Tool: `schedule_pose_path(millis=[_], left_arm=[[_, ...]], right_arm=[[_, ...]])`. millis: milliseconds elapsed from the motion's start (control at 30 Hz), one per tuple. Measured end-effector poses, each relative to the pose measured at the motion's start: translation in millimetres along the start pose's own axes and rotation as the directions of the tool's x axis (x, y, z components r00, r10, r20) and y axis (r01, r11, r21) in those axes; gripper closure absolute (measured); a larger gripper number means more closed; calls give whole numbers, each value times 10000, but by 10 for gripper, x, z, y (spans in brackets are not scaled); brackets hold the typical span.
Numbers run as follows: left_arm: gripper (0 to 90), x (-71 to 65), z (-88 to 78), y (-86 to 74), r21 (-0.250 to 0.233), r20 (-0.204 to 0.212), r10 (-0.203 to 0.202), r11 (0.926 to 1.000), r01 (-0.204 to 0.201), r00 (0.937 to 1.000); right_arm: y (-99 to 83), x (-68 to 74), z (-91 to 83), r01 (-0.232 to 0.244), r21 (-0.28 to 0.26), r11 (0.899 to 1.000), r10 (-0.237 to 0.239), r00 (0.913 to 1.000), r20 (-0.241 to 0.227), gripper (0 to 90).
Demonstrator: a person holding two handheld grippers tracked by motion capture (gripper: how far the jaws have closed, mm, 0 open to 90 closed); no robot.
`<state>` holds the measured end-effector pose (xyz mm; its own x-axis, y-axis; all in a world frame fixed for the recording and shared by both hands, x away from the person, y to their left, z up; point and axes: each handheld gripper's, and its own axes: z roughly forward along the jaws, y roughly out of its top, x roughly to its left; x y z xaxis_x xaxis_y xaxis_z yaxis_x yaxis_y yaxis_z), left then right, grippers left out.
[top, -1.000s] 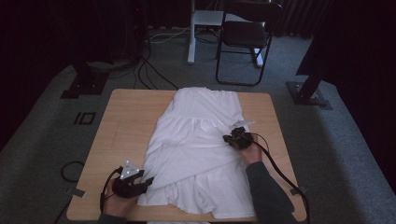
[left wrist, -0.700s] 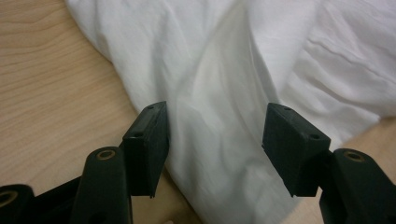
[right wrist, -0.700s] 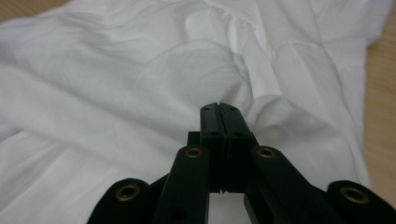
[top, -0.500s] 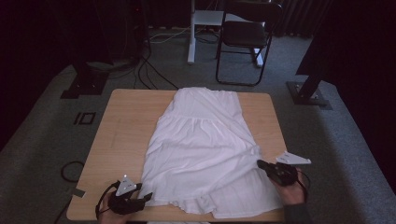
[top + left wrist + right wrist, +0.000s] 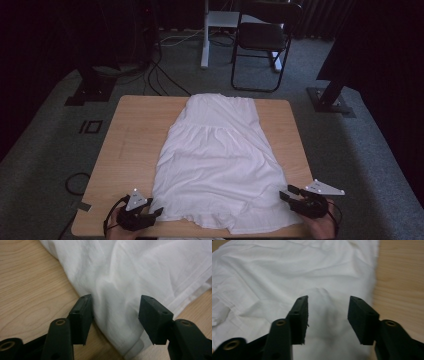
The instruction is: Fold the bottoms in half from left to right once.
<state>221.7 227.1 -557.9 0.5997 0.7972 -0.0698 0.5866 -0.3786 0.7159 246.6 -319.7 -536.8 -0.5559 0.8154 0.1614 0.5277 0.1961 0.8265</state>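
A white dress (image 5: pixel 217 162) lies spread flat on the wooden table (image 5: pixel 132 135), its narrow top toward the far edge and its wide hem along the near edge, between the two grippers.

The left gripper (image 5: pixel 150 216) sits at the near left corner of the hem. In the left gripper view its jaws stand apart with a raised fold of the dress (image 5: pixel 117 312) between them; the left finger (image 5: pixel 81 315) lies against the cloth edge, the right finger (image 5: pixel 152 315) stands just clear of it, so the grip is released. Bare table (image 5: pixel 30 290) lies to the outside of the left finger.

The right gripper (image 5: pixel 290 194) rests at the near right corner of the hem. Its jaws have just been opening, and in the right gripper view they stand apart over the dress (image 5: pixel 294 277), a soft hump of cloth rising between the fingers (image 5: pixel 299 317) without being pinched. Beyond the right finger the cloth ends and bare wood (image 5: pixel 399 277) begins.

Nothing lies on the dress or between the fingers and the cloth. Past the far table edge (well away from both grippers) stand a black folding chair (image 5: pixel 262 42), a white stand (image 5: pixel 212 30) and loose cables (image 5: pixel 160 75) on the grey carpet.
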Motion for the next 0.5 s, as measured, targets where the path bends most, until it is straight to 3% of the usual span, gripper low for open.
schedule_pose_path(millis=[100,133,167,200,233,300,433,500], left_arm=[[602,-9,35,15,-179,114,-35,9998,37,9999],[602,-9,39,22,-149,168,-28,9999,31,9999],[690,-9,39,22,-149,168,-28,9999,31,9999],[690,-28,45,36,-1,379,261,9997,-262,9989],[859,-38,21,27,-28,412,374,9993,-373,9984],[880,-34,-36,9,-178,335,410,9990,-404,9986],[885,-16,-242,-19,-809,660,327,9963,-274,9973],[885,-49,-338,-41,-1229,941,631,9911,-513,9936]], right_arm=[[93,56,279,176,501,9986,-159,9993,-333,472],[93,56,279,176,501,9986,-159,9993,-333,472],[93,56,279,176,501,9986,-159,9993,-333,472],[98,57,326,212,698,9973,-192,9994,-282,577],[69,35,387,149,1226,9923,-83,9985,-536,795],[29,25,297,115,1091,9940,-43,9978,-663,871],[-111,-62,-83,36,306,9995,-8,9958,-918,887],[-213,-119,-279,-40,-65,10000,32,9942,-1077,891]])
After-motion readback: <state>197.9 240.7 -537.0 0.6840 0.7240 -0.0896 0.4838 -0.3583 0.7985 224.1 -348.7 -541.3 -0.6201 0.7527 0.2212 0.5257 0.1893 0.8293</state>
